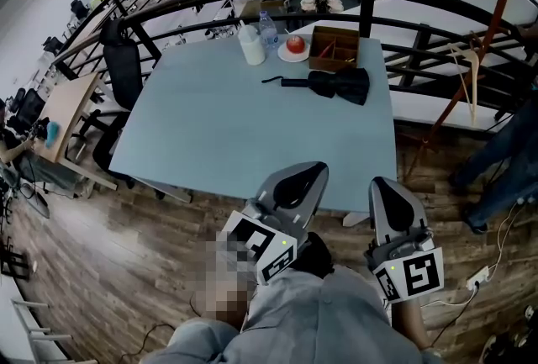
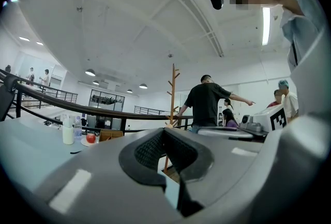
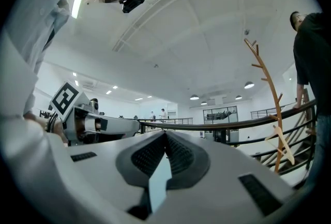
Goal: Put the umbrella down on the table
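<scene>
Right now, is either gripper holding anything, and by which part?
Nothing is held: left gripper and right gripper are shut, empty. The umbrella lies on the table, apart from both.

Count's in: one table (image 1: 210, 127), six things on it, all well ahead of your two claws.
You've got one umbrella (image 1: 336, 85), two bottles (white bottle (image 1: 250, 44), clear bottle (image 1: 267, 29)), one apple (image 1: 295, 44) on one plate (image 1: 293, 58), one box (image 1: 329, 63); left claw (image 1: 313, 171) and right claw (image 1: 382, 184) make the pair.

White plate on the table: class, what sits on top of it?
A red apple sits on the white plate. The plate's middle is covered by the apple.
</scene>
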`<state>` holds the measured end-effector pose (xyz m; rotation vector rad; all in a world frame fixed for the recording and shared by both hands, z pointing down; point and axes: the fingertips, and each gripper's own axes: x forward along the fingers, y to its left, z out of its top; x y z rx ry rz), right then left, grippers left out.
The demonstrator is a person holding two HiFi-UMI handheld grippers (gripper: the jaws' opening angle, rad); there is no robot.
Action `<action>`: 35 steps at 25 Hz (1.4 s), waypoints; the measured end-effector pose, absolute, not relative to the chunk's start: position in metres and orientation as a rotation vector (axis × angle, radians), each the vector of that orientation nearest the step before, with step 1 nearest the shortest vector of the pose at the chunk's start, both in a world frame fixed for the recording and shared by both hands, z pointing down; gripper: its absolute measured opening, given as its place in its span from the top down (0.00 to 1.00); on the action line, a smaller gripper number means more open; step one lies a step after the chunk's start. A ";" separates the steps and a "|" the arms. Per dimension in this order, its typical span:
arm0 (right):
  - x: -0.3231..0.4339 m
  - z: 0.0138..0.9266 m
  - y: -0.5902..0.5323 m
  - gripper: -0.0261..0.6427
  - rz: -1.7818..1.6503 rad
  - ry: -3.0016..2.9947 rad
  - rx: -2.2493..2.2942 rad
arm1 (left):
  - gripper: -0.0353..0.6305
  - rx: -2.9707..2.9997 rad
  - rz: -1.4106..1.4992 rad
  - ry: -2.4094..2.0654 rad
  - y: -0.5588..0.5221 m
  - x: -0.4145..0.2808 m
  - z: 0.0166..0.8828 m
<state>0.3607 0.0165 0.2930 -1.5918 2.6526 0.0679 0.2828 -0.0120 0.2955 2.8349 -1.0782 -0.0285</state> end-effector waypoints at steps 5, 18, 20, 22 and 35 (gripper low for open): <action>0.363 0.291 0.017 0.96 0.072 2.658 -1.586 | 0.94 2.834 -0.026 -1.079 -0.012 0.285 0.294; 0.364 0.293 0.015 0.96 0.063 2.646 -1.589 | 0.94 2.838 -0.014 -1.064 -0.013 0.288 0.296; 0.363 0.294 0.015 0.96 0.057 2.647 -1.587 | 0.94 2.832 -0.013 -1.070 -0.013 0.287 0.297; 0.363 0.295 0.016 0.96 0.052 2.649 -1.587 | 0.94 2.831 -0.013 -1.072 -0.012 0.287 0.298; 0.365 0.294 0.018 0.96 0.061 2.654 -1.575 | 0.94 2.834 -0.009 -1.076 -0.008 0.290 0.297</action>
